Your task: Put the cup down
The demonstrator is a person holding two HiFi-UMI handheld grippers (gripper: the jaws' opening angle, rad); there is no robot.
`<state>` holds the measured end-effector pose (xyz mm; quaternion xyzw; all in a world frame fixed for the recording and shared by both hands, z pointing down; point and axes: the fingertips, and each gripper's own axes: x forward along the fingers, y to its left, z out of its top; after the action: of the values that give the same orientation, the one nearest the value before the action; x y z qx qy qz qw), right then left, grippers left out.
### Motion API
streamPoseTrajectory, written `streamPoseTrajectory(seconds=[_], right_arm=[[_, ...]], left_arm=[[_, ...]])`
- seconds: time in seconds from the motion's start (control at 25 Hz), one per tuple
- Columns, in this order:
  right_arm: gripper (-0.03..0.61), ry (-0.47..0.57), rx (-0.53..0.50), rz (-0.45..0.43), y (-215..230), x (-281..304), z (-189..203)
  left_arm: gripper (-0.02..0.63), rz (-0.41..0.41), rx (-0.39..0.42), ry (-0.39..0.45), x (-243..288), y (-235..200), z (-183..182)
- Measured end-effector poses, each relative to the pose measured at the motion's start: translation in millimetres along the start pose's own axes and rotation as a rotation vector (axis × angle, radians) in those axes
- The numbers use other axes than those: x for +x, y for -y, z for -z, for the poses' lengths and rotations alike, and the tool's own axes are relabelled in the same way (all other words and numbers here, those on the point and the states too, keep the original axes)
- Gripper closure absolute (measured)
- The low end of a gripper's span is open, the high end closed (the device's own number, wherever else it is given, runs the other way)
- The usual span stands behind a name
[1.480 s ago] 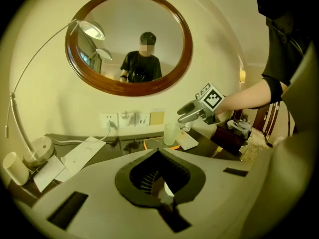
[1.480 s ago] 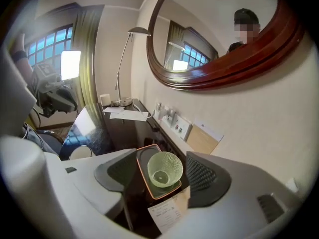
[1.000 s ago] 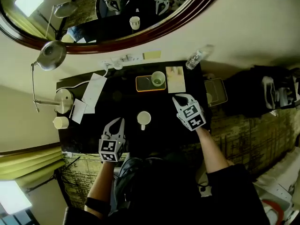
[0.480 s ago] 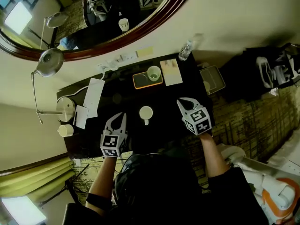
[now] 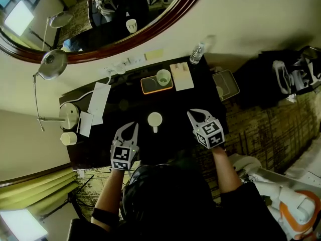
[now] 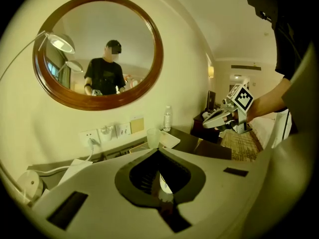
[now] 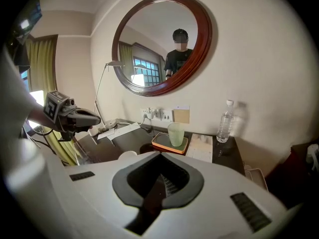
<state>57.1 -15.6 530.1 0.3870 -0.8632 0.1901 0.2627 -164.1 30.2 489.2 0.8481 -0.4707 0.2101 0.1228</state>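
A white handled cup (image 5: 154,119) stands upright on the black desk (image 5: 175,134), free of both grippers. My left gripper (image 5: 133,125) is shut and empty, a little to the cup's left and nearer me. To the cup's right, my right gripper (image 5: 193,113) is also shut and holds nothing. In the left gripper view the closed left gripper (image 6: 160,199) fills the foreground, a white sliver of the cup (image 6: 164,184) shows through its gap, and the right gripper (image 6: 215,118) hangs at the right. The right gripper view shows the cup's rim (image 7: 126,155) and the left gripper (image 7: 94,117).
An orange-rimmed tray (image 5: 150,87) with a pale green cup (image 5: 163,77) sits at the desk's back, beside a notepad (image 5: 181,76) and a water bottle (image 5: 196,54). Papers (image 5: 99,99), a lamp (image 5: 52,64) and a small cup (image 5: 67,138) fill the left end. A round mirror (image 5: 165,19) hangs above.
The head view has swung a little. Both shut grippers have drawn back from the cup towards me, the right one more. The cup has stayed in place on the desk.
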Motion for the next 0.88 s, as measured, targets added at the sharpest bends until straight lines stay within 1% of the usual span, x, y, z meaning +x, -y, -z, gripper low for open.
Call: streamPoseTrajectory(seconds=[0.04, 0.08, 0.16, 0.2, 0.28, 0.48, 0.6, 0.72, 0.88], right_arm=[[0.58, -0.004, -0.001, -0.004, -0.1, 0.0, 0.9], [0.58, -0.008, -0.003, -0.007, 0.1, -0.3, 2.4], [0.58, -0.014, -0.005, -0.009, 1.6, -1.4, 5.5], [0.58, -0.016, -0.004, -0.01, 2.5, -2.0, 6.7], [0.58, -0.021, 0.0, -0.012, 4.5, -3.7, 9.7], [0.58, -0.033, 0.01, -0.005, 11.0, -9.4, 22.0], [0.58, -0.033, 0.024, 0.004, 16.7, -10.1, 29.5], [0.58, -0.045, 0.049, 0.011, 19.2, -12.0, 41.8], [0.58, -0.054, 0.079, 0.019, 18.1, -15.5, 58.4]], left_arm=[[0.608, 0.015, 0.017, -0.006, 3.6, 2.3, 4.4], [0.55, 0.028, 0.021, -0.018, 6.9, 5.5, 7.6], [0.499, 0.039, -0.007, -0.065, 12.0, 13.1, 10.6], [0.447, 0.037, -0.027, -0.095, 14.2, 16.1, 10.8], [0.399, 0.044, -0.048, -0.15, 21.0, 21.2, 14.1], [0.203, 0.153, -0.037, -0.266, 48.4, 40.9, 38.1], [0.12, 0.205, -0.034, -0.351, 66.5, 52.2, 53.5], [0.103, 0.232, -0.028, -0.435, 85.4, 58.9, 69.7], [0.103, 0.248, -0.001, -0.524, 104.8, 65.9, 85.9]])
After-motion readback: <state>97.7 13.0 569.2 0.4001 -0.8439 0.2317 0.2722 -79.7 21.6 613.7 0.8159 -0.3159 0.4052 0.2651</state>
